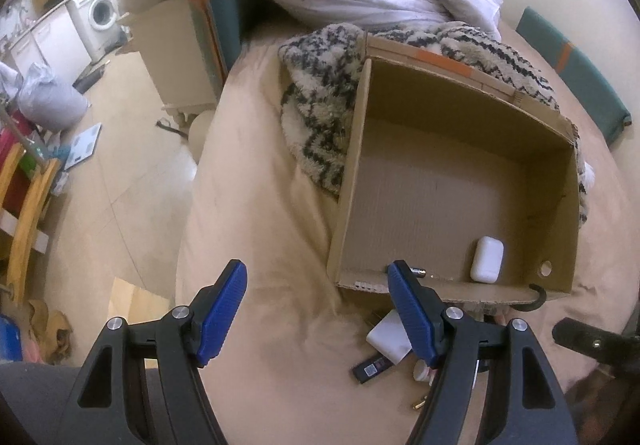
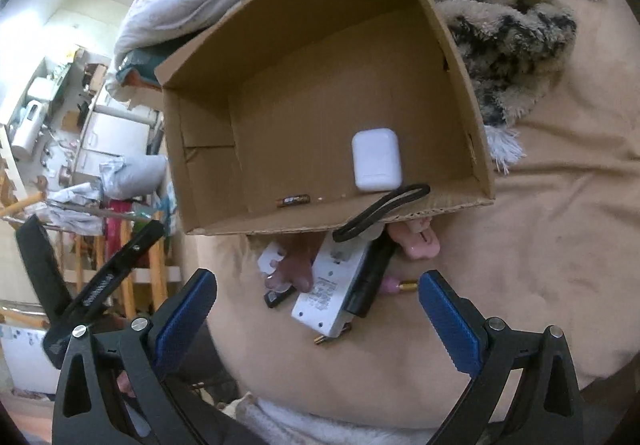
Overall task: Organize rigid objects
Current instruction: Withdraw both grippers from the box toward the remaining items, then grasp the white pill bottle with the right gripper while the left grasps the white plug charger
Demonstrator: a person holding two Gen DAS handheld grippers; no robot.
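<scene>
Two items sit by the cardboard box's (image 2: 328, 93) near wall; both grippers, left gripper (image 1: 316, 309) and right gripper (image 2: 316, 319), gape wide and empty, so next seems gripping the white power strip (image 2: 328, 293).

You had soft, even indoor light with a warm cast, faint shadow inside the box (image 2: 320, 93), strong fisheye bending and dark corners, and slight blur toward the edges.

Each tool is black plastic with two thick arms. The left gripper (image 1: 316, 309) and the right gripper (image 2: 318, 321) both end in bright blue, ribbed pads (image 2: 185, 315). Round silver screws (image 1: 180, 312) shine at the joints, and triangle holes are cut in the arms.
</scene>
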